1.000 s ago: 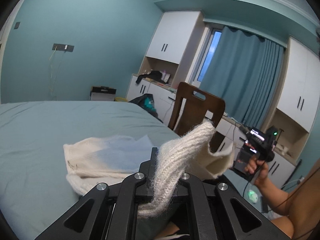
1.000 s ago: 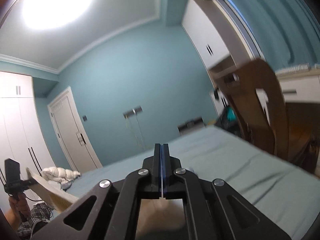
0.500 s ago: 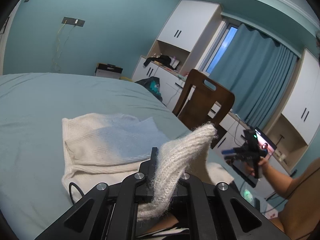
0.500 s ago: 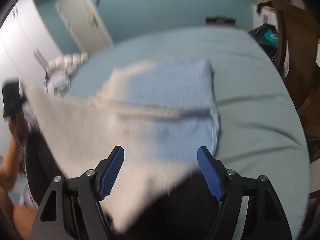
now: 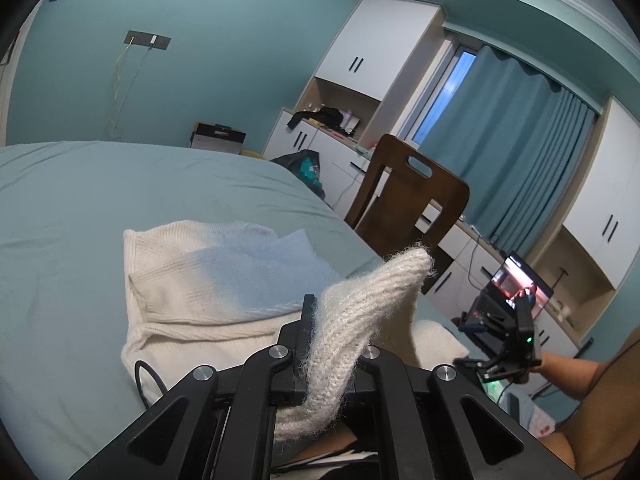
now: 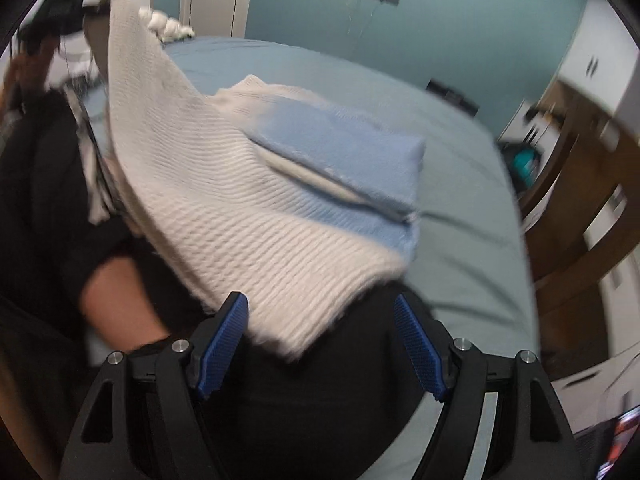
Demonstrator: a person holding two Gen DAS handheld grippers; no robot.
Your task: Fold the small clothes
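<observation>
Black right tool (image 6: 320, 340) newly open, empty

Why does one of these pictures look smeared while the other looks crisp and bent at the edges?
Right wrist view: motion blur smears the brown wooden chair and the edge of the cream and pale blue knitted garment. Left wrist view: sharp, but the fisheye lens bows the teal wall and darkens the corners.

a home bedroom: teal-sheeted bed (image 5: 168, 196), white built-in wardrobes (image 5: 376, 52), curtained window (image 5: 516, 140), wooden chair (image 5: 404, 200).
</observation>
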